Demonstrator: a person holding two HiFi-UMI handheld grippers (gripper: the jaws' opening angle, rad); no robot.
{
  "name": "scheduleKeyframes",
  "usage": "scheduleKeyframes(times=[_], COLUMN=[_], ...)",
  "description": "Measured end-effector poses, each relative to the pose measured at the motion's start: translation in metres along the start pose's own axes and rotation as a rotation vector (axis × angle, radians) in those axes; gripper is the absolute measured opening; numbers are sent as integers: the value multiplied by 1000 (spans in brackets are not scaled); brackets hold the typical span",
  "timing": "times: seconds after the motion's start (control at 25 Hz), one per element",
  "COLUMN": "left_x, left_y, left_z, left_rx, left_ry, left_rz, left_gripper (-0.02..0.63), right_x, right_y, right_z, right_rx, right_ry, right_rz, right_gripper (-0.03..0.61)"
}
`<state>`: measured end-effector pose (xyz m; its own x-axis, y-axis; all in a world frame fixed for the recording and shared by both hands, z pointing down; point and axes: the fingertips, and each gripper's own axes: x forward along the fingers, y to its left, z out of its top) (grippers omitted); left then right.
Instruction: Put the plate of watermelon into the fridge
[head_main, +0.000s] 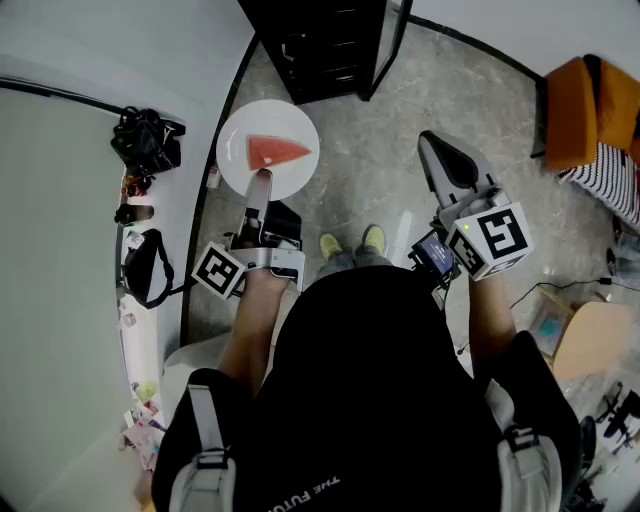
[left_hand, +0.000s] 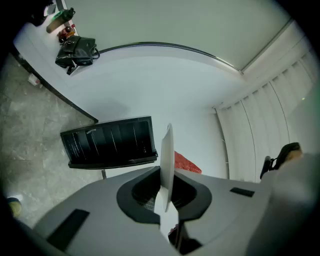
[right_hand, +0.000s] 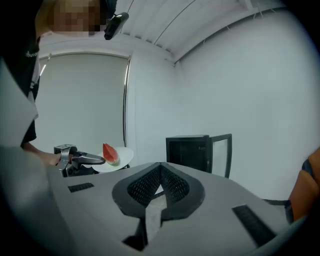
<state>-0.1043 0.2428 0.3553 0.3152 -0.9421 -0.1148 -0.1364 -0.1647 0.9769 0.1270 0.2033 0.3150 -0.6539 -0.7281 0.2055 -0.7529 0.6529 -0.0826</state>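
A white plate (head_main: 240, 135) with a red watermelon wedge (head_main: 275, 152) hangs level above the floor, with my left gripper (head_main: 258, 185) shut on its near rim. In the left gripper view the plate (left_hand: 168, 150) stands edge-on between the jaws, the watermelon (left_hand: 186, 162) just beyond. The black mini fridge (head_main: 320, 45) stands ahead on the floor, its glass door swung open. My right gripper (head_main: 437, 150) is shut and holds nothing, off to the right of the plate. From the right gripper view (right_hand: 159, 167) I see the plate (right_hand: 120, 155), the wedge (right_hand: 110, 154) and the open fridge (right_hand: 187, 150).
A white counter along the left wall carries black bags (head_main: 148, 140) and small items. The person's feet (head_main: 350, 243) stand on the marble floor behind the plate. An orange chair (head_main: 590, 110), a striped cloth and cables lie at the right.
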Motion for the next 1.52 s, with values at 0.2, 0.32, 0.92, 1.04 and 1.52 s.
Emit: scheduleKeyframes(times=[0.2, 0.32, 0.92, 1.04, 1.52], left_x=[-1, 0, -27, -37, -37], left_y=[-2, -4, 11, 16, 15], left_z=[0, 0, 31, 44, 47], left_rx=[5, 14, 0, -7, -20], left_ry=[7, 23, 70, 87, 94], left_rz=[-8, -12, -12, -7, -21], left_gripper=[26, 25, 25, 25, 26], right_x=[-3, -4, 12, 21, 21], right_y=[1, -1, 44, 63, 70], right_z=[2, 2, 1, 4, 16], right_rx=[3, 38, 26, 23, 5], right_ry=[-4, -22, -5, 0, -6], right_rz=[-7, -16, -70, -77, -91], right_gripper=[6, 6, 6, 6, 6])
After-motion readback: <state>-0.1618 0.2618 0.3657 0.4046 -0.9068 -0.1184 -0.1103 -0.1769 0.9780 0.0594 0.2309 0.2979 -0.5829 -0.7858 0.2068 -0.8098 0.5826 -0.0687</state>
